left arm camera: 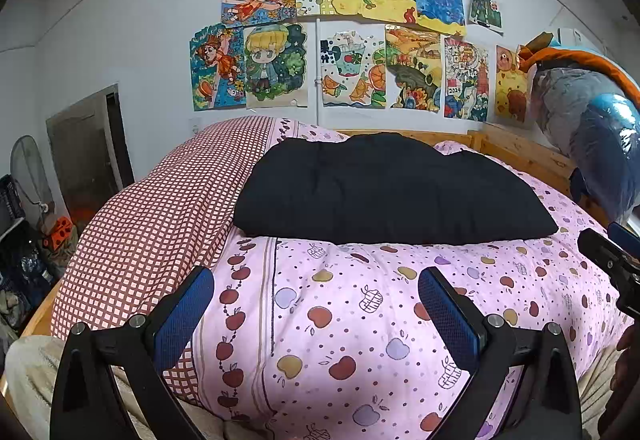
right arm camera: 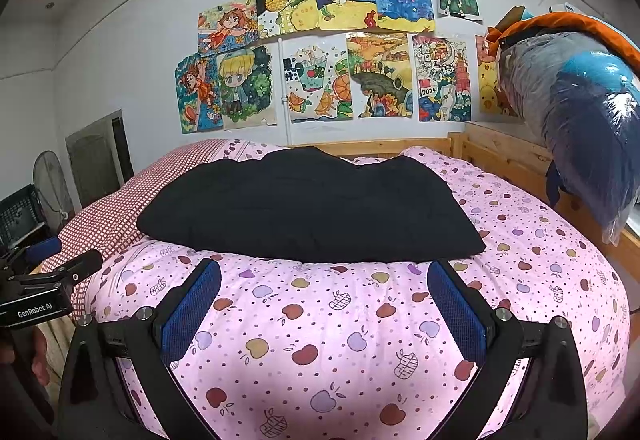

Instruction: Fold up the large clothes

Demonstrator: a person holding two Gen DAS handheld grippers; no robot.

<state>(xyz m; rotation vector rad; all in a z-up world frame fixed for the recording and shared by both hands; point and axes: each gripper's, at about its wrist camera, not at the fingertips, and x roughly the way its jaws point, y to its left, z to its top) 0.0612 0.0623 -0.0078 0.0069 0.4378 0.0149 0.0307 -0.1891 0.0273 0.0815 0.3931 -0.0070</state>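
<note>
The left claw point(left arm camera: 316, 300) sits nearest its camera, its two blue-padded fingers point(left arm camera: 184, 314) spread wide apart with nothing between them, held above the pink quilt point(left arm camera: 340, 320). The right claw point(right arm camera: 324, 304) is the same: pads point(right arm camera: 456, 308) wide apart, empty, over the apple-print quilt point(right arm camera: 320, 340). Each claw shows in the other's view, the right one at the right edge of the left view point(left arm camera: 616, 264), the left one at the left edge of the right view point(right arm camera: 48, 280), where a hand point(right arm camera: 36, 356) holds it; whether those side glimpses show the fingers clearly is hard to say.

Just beyond both claws, apart from the fingers, lies the black garment point(left arm camera: 392, 191), folded into a broad flat bundle on top of the quilt, its near edge running across the view point(right arm camera: 308, 207). To its left, a red-checked cover point(left arm camera: 152, 224) lies along the bed, touching the quilt.

Behind the garment a wooden bed frame point(left arm camera: 516, 151) runs along the wall. On the right, a plastic-wrapped bundle point(right arm camera: 580, 111) in blue and grey with an orange edge rests on the frame rail. Above, coloured drawings point(left arm camera: 352, 39) cover the white wall. Far left, a fan point(right arm camera: 52, 183) stands on the floor near a dark crate point(right arm camera: 20, 211).
</note>
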